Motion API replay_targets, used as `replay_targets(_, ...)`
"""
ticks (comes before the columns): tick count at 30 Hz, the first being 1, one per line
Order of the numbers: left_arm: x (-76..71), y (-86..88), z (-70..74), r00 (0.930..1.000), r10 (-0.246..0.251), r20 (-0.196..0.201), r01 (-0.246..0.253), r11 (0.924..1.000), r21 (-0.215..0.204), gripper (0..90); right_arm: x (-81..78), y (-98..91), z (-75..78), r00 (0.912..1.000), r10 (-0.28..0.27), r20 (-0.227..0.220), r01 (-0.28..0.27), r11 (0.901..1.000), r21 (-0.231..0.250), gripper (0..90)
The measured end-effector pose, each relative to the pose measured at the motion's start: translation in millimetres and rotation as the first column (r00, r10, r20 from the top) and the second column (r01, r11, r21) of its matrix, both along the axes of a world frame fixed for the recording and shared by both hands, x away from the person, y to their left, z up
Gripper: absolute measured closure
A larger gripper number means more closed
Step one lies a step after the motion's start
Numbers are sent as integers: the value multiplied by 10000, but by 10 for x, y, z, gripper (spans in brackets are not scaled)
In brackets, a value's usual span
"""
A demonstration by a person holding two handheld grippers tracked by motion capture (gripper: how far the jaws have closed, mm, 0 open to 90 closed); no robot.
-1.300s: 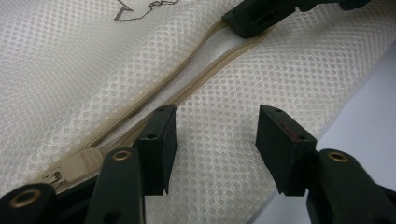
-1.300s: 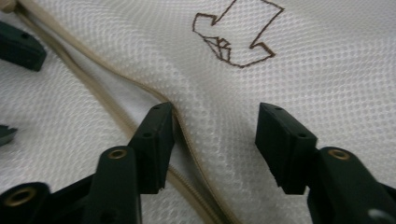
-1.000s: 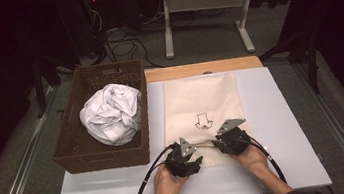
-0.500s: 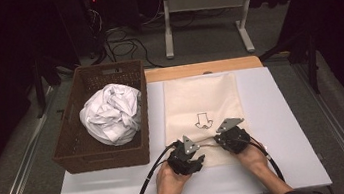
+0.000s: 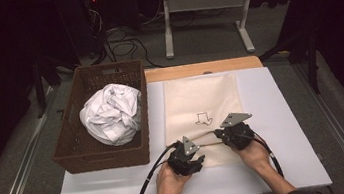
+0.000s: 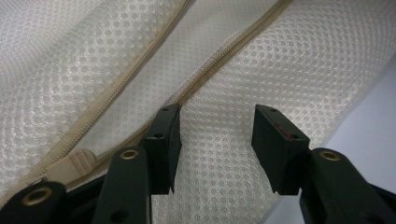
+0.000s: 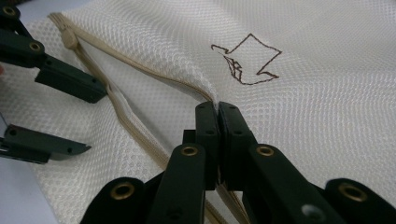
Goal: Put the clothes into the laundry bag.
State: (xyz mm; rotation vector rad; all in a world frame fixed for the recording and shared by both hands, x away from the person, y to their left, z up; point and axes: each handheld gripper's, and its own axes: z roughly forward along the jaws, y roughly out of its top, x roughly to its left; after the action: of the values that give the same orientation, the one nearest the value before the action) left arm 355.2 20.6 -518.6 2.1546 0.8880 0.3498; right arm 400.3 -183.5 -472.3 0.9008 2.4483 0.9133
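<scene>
A cream mesh laundry bag [image 5: 200,98] with a brown arrow drawn on it [image 7: 247,60] lies flat on the white table [image 5: 283,112]. Its zippered opening faces the person. My right gripper [image 7: 217,107] is shut on the upper zipper edge of the bag [image 7: 154,70] and lifts that lip a little; in the high view it [image 5: 221,134] sits at the bag's near edge. My left gripper [image 6: 215,116] stands open over the lower mesh layer [image 6: 219,154], just beside the zipper track [image 6: 219,51] and its tan pull [image 6: 72,164]. From above, the left gripper [image 5: 198,162] is at the bag's near left corner.
A brown wicker basket [image 5: 65,146] stands at the table's left and holds a crumpled white cloth [image 5: 111,112]. A wooden strip [image 5: 201,68] borders the table's far edge. Bare white table lies to the right of the bag. Cables trail from both grippers toward the person.
The right hand has shifted slightly at the bag's near edge. The left hand has stayed where it was. The bag and basket have not moved.
</scene>
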Motion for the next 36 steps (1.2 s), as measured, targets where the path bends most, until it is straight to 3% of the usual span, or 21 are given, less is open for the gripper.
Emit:
replay_targets(8,8,-16,10,9999,95,-124,-94,9999,59,521,8,3,73,10000,16,-6,-16,9999,100,889)
replay_targets(18,24,-25,30,9996,59,-261,-54,9998,183,521,61,0,302,9997,75,235,-86,9987,493,889)
replay_targets(22,46,-40,65,9990,107,-430,-96,9996,266,524,72,11,315,10000,29,76,-33,9986,527,889)
replay_targets(25,65,-46,76,9993,125,-342,-119,9998,179,559,81,28,301,9999,98,29,-99,9990,440,889)
replay_targets(28,66,-47,104,9996,96,-274,-101,9998,-199,595,85,49,280,9998,161,68,-164,9993,344,889)
replay_targets(33,84,-126,202,10000,-11,73,14,9993,-370,610,97,61,277,9999,145,22,-146,9993,354,890)
replay_targets(36,129,-195,221,9999,-25,123,29,9997,-254,614,101,54,291,9999,124,-24,-123,9995,294,890)
